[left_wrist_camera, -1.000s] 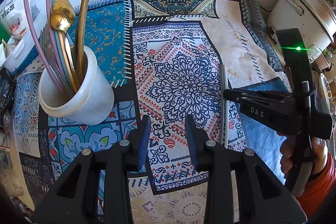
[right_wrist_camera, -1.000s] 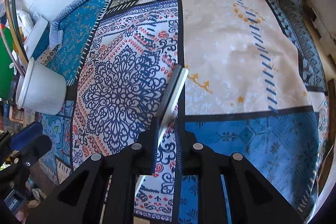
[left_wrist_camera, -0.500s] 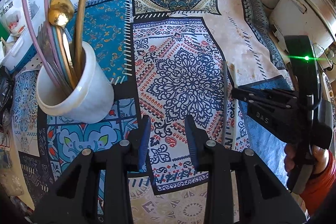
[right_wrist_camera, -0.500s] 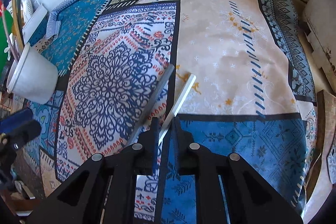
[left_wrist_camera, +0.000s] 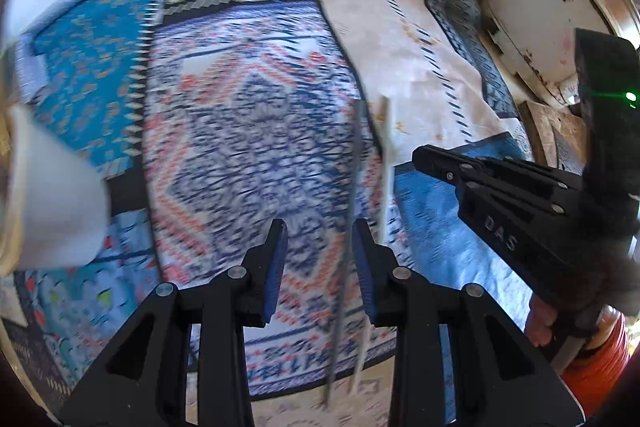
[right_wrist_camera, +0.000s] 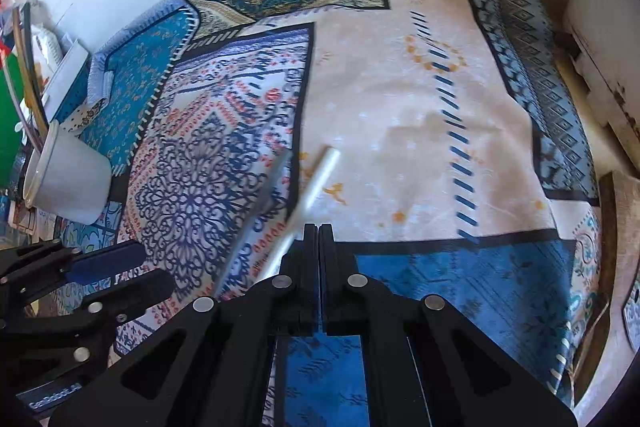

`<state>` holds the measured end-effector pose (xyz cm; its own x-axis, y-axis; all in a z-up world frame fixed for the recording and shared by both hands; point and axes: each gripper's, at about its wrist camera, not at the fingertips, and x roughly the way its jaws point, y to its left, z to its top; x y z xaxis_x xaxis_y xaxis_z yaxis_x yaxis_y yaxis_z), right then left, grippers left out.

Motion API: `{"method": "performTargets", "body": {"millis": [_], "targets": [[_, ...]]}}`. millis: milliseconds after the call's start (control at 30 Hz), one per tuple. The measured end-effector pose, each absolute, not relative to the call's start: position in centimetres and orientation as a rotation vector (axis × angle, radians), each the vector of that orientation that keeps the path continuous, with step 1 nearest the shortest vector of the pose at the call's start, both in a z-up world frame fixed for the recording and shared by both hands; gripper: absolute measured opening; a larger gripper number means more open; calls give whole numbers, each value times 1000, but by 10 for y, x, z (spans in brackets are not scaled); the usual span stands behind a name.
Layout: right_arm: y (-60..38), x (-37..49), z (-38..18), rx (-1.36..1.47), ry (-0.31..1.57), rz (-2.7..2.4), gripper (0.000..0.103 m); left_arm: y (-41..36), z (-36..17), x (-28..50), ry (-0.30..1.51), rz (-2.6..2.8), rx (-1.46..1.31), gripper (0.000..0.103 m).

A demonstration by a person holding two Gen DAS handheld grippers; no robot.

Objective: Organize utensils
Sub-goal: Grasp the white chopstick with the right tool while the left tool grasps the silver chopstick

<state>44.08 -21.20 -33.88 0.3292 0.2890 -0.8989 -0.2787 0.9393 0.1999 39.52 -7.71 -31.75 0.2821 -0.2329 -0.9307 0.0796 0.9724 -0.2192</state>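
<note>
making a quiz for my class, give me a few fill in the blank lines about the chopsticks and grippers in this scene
1. The white chopstick and the grey chopstick lie on the patterned ____.
2. The right gripper has its jaws fully ____.
3. The left gripper is open and holds ____.

Missing words: cloth; shut; nothing

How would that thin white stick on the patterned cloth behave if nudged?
The white stick looks round and smooth, so it would probably roll or slide. It lies straight, so it is likely stiff. Being so slim, it is probably light.
</note>
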Motion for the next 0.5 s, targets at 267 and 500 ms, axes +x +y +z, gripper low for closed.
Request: {"method": "performTargets", "body": {"millis": [267, 500], "targets": [[-239, 437, -338, 121, 1269, 383, 4, -109, -336, 419, 1292, -214, -1, 32], [-235, 435, -333, 129, 1258, 402, 17, -126, -334, 430, 1234, -219, 121, 22]]}}
